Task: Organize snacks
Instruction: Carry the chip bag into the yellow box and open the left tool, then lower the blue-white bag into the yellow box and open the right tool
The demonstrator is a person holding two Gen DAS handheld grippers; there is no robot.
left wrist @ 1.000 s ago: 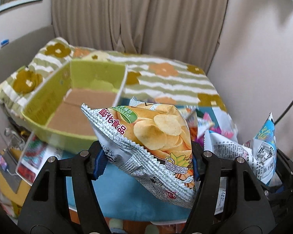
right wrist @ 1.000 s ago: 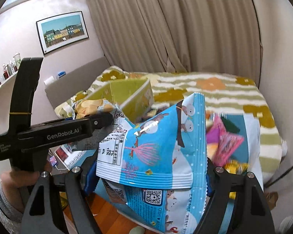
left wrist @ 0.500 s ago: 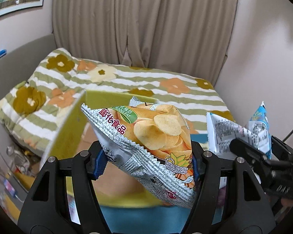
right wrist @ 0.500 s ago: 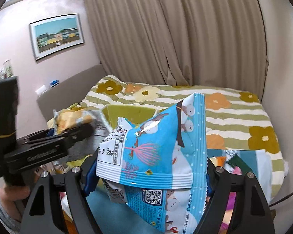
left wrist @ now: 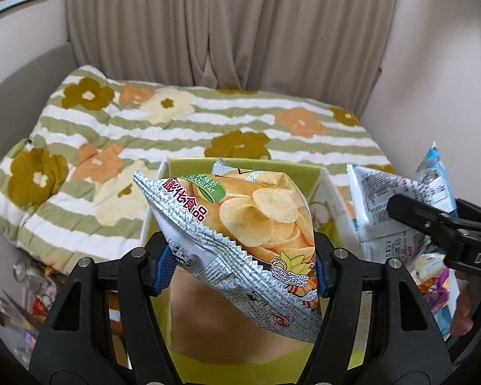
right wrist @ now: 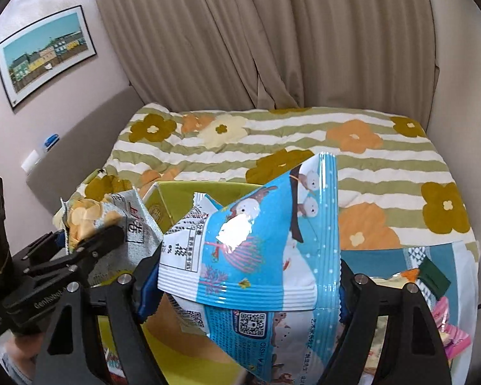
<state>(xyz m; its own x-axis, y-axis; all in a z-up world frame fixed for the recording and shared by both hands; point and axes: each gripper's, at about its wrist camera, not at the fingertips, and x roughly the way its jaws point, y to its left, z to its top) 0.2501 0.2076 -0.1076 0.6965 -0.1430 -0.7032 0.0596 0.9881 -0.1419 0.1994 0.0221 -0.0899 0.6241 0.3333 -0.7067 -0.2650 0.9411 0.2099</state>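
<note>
My left gripper (left wrist: 240, 266) is shut on a silver bag of potato chips (left wrist: 240, 224) and holds it above an open yellow-green cardboard box (left wrist: 234, 359). My right gripper (right wrist: 243, 282) is shut on a blue snack bag (right wrist: 266, 250) and holds it over the right part of the same box (right wrist: 182, 192). The right gripper and its blue bag (left wrist: 397, 211) show at the right of the left wrist view. The left gripper and the chips bag (right wrist: 112, 221) show at the left of the right wrist view.
The box sits at the near edge of a bed with a striped flower quilt (left wrist: 176, 122). More loose snack packets (right wrist: 433, 314) lie on a blue cloth (right wrist: 378, 260) to the right. Clutter (left wrist: 25, 301) lies low on the left. Curtains (right wrist: 272, 38) hang behind.
Both grippers have moved left with their bags, from beside the box to over it. The box now lies straight below the chips bag. Both grips are unchanged.
</note>
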